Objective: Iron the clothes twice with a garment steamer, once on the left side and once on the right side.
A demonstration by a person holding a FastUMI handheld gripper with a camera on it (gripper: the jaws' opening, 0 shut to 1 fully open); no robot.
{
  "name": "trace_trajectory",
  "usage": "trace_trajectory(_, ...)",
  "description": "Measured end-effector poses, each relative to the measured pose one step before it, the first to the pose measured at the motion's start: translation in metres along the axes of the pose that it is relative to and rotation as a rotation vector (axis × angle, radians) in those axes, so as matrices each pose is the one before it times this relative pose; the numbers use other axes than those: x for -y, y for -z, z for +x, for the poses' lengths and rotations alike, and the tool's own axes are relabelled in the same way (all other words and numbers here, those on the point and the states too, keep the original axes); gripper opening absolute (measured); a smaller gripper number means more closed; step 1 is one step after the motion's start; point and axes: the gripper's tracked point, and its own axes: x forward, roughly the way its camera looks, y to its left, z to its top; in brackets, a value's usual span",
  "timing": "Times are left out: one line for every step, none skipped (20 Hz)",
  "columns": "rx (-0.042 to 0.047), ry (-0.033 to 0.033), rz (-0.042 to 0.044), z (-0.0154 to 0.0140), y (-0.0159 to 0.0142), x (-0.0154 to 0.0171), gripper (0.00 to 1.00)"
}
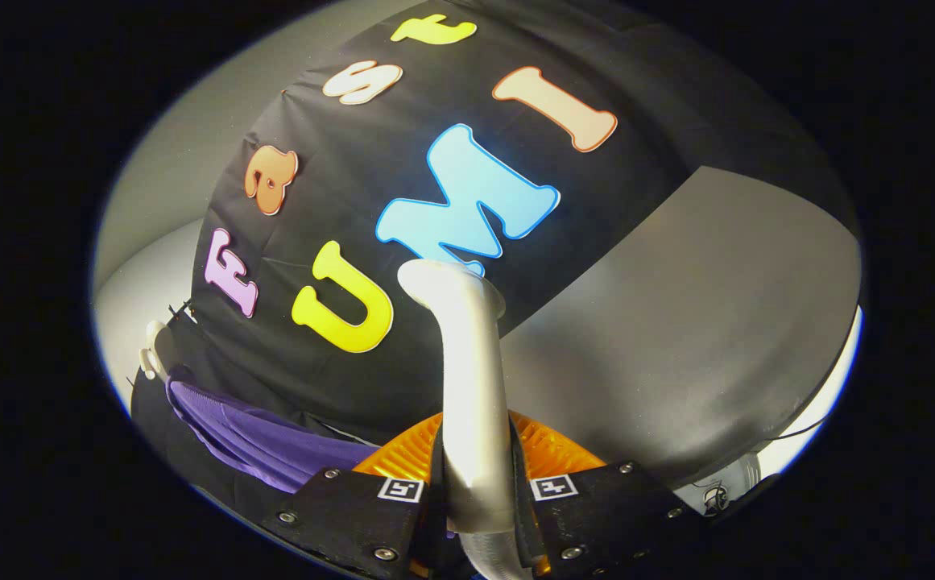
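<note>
Gripper view: tongs [475, 491] clamped on the silver-grey curved plastic handle of the garment steamer [471, 379], one finger pressing each side of it low down. The handle's long axis runs straight ahead and up from between the fingers, ending in a pale rounded head beyond them; a ribbed translucent orange part of the steamer [552, 455] sits just behind the grip. The purple fabric garment [250, 439], on a white plastic hanger hook [153, 354], lies off to the left of the fingers and near them, against the black cloth wall. So the steamer head likely has to swing left to meet the cloth. A dull grey table [701, 322] spreads to the right, beyond the fingers. Neither pass looks started.
</note>
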Motion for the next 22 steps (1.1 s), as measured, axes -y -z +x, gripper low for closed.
trace_trajectory(0.02215,0.00534,-0.01765,-0.01166,0.00734,-0.01173,0.33)
trace_trajectory(0.02065,0.00393,-0.00887,-0.01156,0.00700,-0.01202,0.33)
trace_trajectory(0.02105,0.00101,-0.00627,-0.01131,0.00821,-0.01091,0.33)
trace_trajectory(0.02284,0.00147,-0.00895,-0.01028,0.00678,-0.01074,0.33)
trace_trajectory(0.02217,0.00269,-0.01373,-0.00918,0.00665,-0.00894,0.33)
trace_trajectory(0.01797,0.00528,-0.01438,-0.00978,0.00848,-0.00843,0.33)
trace_trajectory(0.01571,0.00475,-0.01628,-0.00920,0.00842,-0.00791,0.33)
trace_trajectory(0.01246,-0.00073,-0.01062,-0.00999,0.00867,-0.00947,0.33)
trace_trajectory(0.01063,-0.00402,-0.00842,-0.00863,0.00858,-0.00958,0.33)
trace_trajectory(0.00884,-0.00363,-0.00884,-0.00780,0.00875,-0.00786,0.33)
trace_trajectory(0.00953,-0.00047,-0.01508,-0.00692,0.00762,-0.00786,0.34)
trace_trajectory(0.00622,0.00147,-0.02071,-0.00696,0.00845,-0.00725,0.33)
trace_trajectory(0.00458,0.00213,-0.02158,-0.00565,0.00672,-0.00722,0.33)
trace_trajectory(-0.00360,-0.00114,-0.01918,-0.00613,0.00870,-0.00718,0.33)
trace_trajectory(-0.00307,-0.00365,-0.02473,-0.00470,0.00711,-0.00818,0.33)
trace_trajectory(-0.00234,-0.00389,-0.03063,-0.00353,0.00678,-0.00767,0.33)
trace_trajectory(0.00368,-0.00531,-0.03089,-0.00411,0.00444,-0.00790,0.34)
trace_trajectory(0.00604,-0.00705,-0.02514,-0.00156,0.00232,-0.00574,0.34)
trace_trajectory(0.00899,-0.00791,-0.02456,-0.00158,0.00043,-0.00788,0.33)
trace_trajectory(0.01357,-0.00767,-0.02225,-0.00152,-0.00037,-0.00904,0.33)
trace_trajectory(0.01092,-0.00851,-0.02579,0.00082,-0.00251,-0.00874,0.33)
trace_trajectory(0.00885,-0.01443,-0.02705,0.00083,-0.00067,-0.00882,0.34)
